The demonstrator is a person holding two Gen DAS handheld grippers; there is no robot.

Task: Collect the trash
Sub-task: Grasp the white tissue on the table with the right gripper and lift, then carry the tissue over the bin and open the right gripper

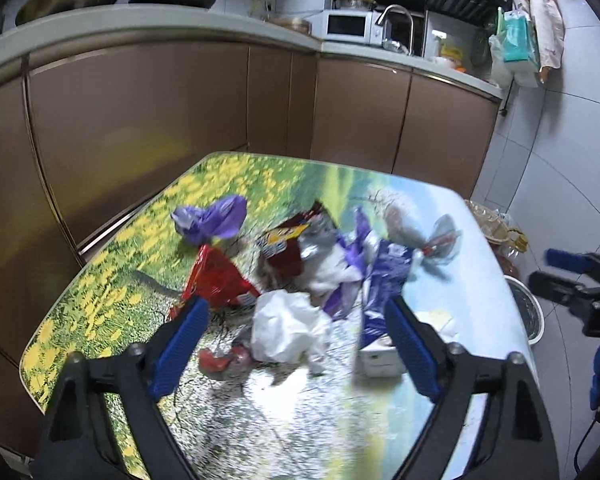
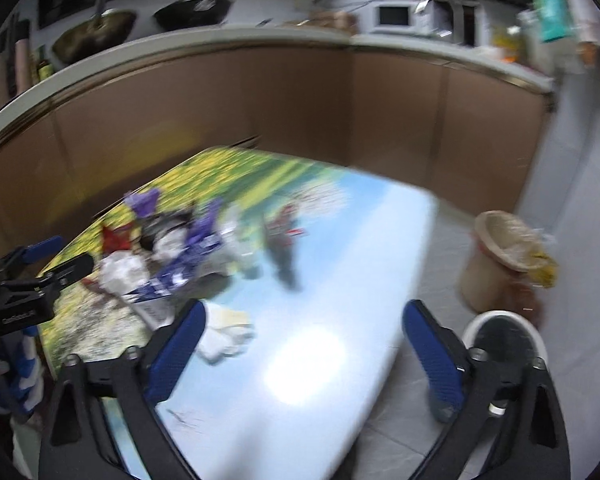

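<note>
Two pairs of tongs are in view, each with black ribbed arms, bolted joints and blue textured pads. The left gripper [image 1: 296,312] hangs over the near half of the table with its jaws spread wide and nothing pressed between the pads; a crumpled white plastic bag [image 1: 288,326] lies on the tabletop in the gap between them, soft and wrinkled. The right gripper [image 2: 304,320] also stands wide and holds nothing, its jaws straddling the table's pale blue corner, with a small crumpled white paper [image 2: 226,334] just beside its left pad.

Beyond the left tongs the trash sits in a loose heap on the middle of the table [image 1: 112,280], whose glossy top bears a printed meadow of yellow flowers. A shiny red wrapper [image 1: 216,280] touches the left pad's tip; a dark blue foil packet [image 1: 382,292] and a small white box [image 1: 376,360] lie against the right pad. Farther back are a crinkled purple wrapper [image 1: 212,220] and a clear plastic bag [image 1: 428,236].

On the floor past the table's corner stand a white round bin [image 2: 504,336] and a beige bin [image 2: 496,260] lined with plastic. Brown cabinets [image 1: 160,112] run behind.
</note>
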